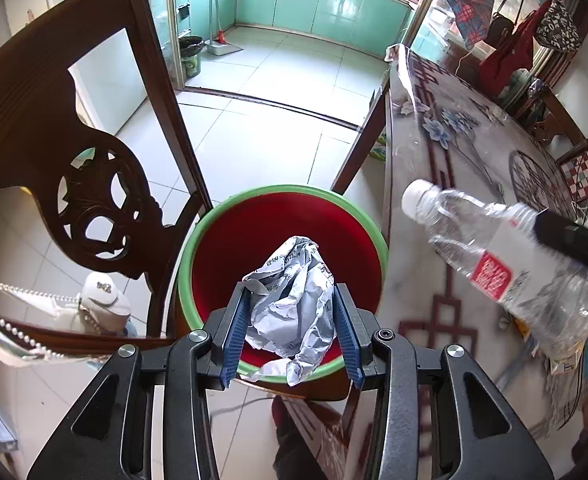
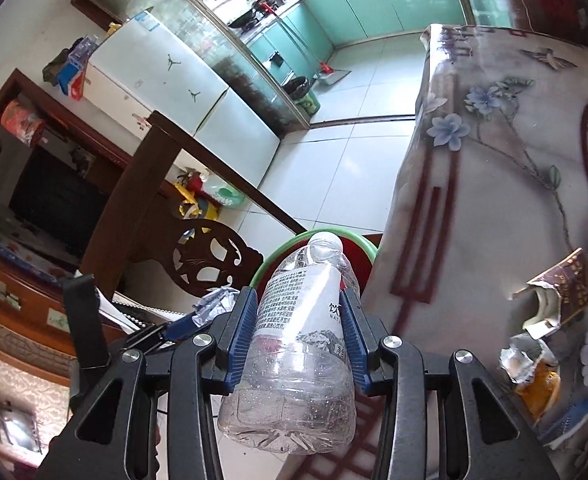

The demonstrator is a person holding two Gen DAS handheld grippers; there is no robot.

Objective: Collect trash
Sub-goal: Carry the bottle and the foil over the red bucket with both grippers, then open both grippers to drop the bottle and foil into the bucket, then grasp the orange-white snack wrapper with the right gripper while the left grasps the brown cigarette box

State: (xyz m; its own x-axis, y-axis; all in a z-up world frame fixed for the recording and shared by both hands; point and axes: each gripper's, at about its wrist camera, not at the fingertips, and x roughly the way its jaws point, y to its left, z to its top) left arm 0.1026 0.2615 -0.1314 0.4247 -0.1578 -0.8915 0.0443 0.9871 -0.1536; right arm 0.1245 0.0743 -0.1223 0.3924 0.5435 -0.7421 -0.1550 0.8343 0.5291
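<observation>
Left hand-held gripper (image 1: 291, 316) clamps crumpled paper (image 1: 294, 312) above a red bin (image 1: 281, 240); right hand-held gripper (image 2: 300, 320) grips a bottle (image 2: 298, 344), at paper's 3 o'clock.

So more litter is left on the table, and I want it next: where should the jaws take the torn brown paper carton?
Grip the torn brown paper carton across its flat side walls near the ripped-open end, coming from above; it seems to lie on its side on the floral table cover, so the walls should pinch together.

Left hand-held gripper (image 1: 291, 312) clamped, tilted downward, right hand-held gripper (image 2: 300, 320) likewise
</observation>
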